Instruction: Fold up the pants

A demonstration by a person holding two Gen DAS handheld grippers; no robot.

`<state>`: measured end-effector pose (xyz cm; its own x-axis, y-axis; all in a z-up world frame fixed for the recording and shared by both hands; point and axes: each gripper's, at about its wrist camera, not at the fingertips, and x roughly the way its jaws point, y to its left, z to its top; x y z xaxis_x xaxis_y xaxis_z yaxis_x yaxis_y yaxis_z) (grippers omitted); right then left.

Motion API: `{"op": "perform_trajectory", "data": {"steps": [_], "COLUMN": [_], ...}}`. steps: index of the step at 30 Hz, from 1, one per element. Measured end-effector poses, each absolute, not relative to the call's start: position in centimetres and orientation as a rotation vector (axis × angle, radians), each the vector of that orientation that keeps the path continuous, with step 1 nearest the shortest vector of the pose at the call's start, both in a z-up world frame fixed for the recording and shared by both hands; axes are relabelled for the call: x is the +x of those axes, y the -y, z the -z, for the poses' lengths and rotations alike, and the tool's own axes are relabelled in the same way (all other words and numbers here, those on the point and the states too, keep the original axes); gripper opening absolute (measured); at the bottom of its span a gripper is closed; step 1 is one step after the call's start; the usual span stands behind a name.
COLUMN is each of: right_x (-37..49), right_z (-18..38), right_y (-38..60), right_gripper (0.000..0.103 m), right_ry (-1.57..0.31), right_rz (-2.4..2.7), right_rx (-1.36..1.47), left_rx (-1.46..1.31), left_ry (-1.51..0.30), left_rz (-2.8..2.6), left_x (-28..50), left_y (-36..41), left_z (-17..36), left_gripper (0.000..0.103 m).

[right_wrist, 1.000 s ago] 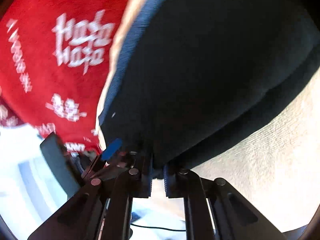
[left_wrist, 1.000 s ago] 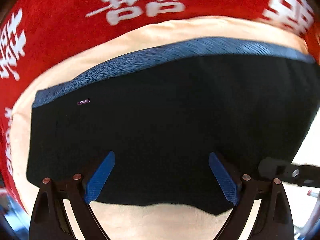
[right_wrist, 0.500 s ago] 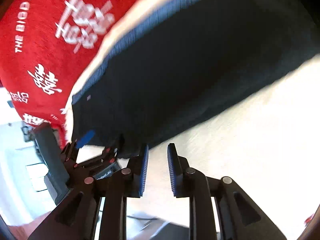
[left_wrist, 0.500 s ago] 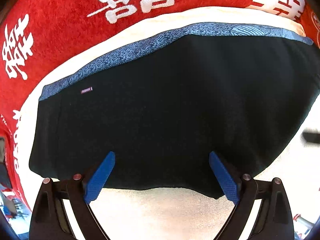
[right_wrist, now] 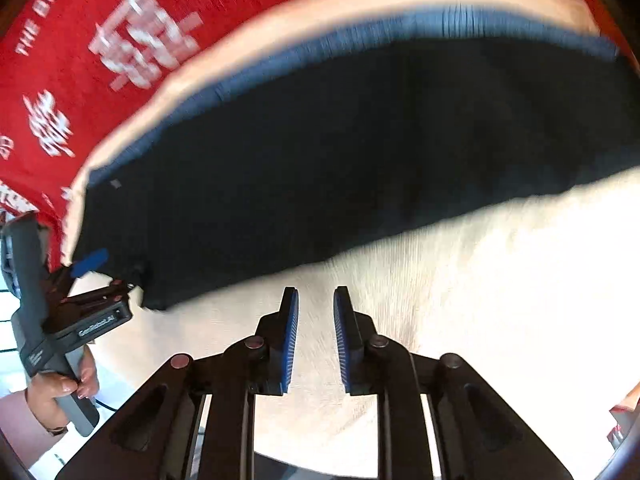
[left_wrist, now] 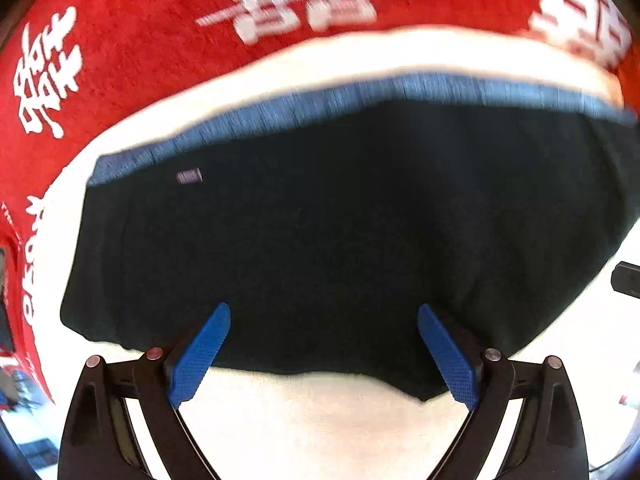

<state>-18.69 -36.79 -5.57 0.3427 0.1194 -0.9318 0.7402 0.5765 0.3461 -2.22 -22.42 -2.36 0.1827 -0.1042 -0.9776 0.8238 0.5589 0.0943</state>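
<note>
The black pants [left_wrist: 344, 232] lie folded into a broad, flat block on a cream cloth [left_wrist: 320, 412], the blue ribbed waistband [left_wrist: 360, 96] running along the far edge and a small purple label [left_wrist: 189, 176] sewn near its left end. The fabric looks soft and matte; the near hem curves loosely and ends in a small point near my left gripper's right pad. The cream cloth shows a fine weave and glares bright in the light. Beyond it spreads a plush red blanket [left_wrist: 140, 40] printed with white characters.

My left gripper [left_wrist: 324, 344] hangs over the near hem with its blue textured pads [left_wrist: 200, 354] spread wide and nothing between them. In the right wrist view the left hand [right_wrist: 60, 390] grips that tool's grey handle at the pants' left corner.

My right gripper [right_wrist: 316, 340] stands over bare cream cloth, just off the near hem; its jaws have just been opening and now show a narrow gap with nothing in it.

Open cloth lies all along the near side of the pants and to their right, with only a thin strip past the waistband.
</note>
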Motion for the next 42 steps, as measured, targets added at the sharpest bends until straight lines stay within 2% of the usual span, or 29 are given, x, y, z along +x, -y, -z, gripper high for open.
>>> {"op": "perform_trajectory", "data": {"steps": [1,2,4,10,12,16,21,27,30,40,42], "right_x": [-18.1,-17.1,-15.1,-6.8,-5.5,-5.3,-7.0,-8.8,-8.3,7.0,11.2], "right_z": [4.6,3.9,3.4,6.1,7.8,7.5,6.6,4.7,4.8,5.7,5.9], "right_y": [37.5,38.3,39.5,42.7,42.6,42.8,43.8,39.7,36.9,31.4,30.1], "right_gripper": [0.024,0.033,0.041,0.041,0.04,0.037,0.045,0.046,0.046,0.047,0.053], "right_ry": [-1.14,-1.115,-1.098,-1.122,-1.187,-1.197,-1.195,-1.172,-1.166,-1.104,-1.107], "right_rz": [0.477,0.464,0.447,0.426,0.434,0.517,0.531,0.454,0.387,0.058,-0.024], "right_rx": [0.871,0.855,0.834,0.787,0.735,0.566,0.663,0.705,0.72,0.734,0.72], "left_rx": [0.712,0.694,0.679,0.705,0.689,0.636,0.649,0.599,0.549,0.514,0.503], "left_ry": [-1.202,-1.187,-1.159,-1.115,-1.136,-1.175,-1.128,-1.223,-1.232,-1.205,-1.2], "left_rz": [0.753,0.762,0.769,0.742,0.736,0.705,0.597,0.432,0.444,0.472,0.483], "left_x": [-1.6,-1.0,0.3,3.5,4.7,7.2,10.4,13.8,13.7,13.2,13.4], "left_y": [23.0,23.9,26.1,32.4,32.0,30.0,25.6,16.9,15.1,14.5,14.4], "left_z": [1.8,1.3,1.1,4.3,5.9,5.8,3.6,5.1,5.2,5.7,5.9], "left_gripper": [0.096,0.096,0.096,0.096,0.1,0.103,0.102,0.103,0.103,0.103,0.103]}}
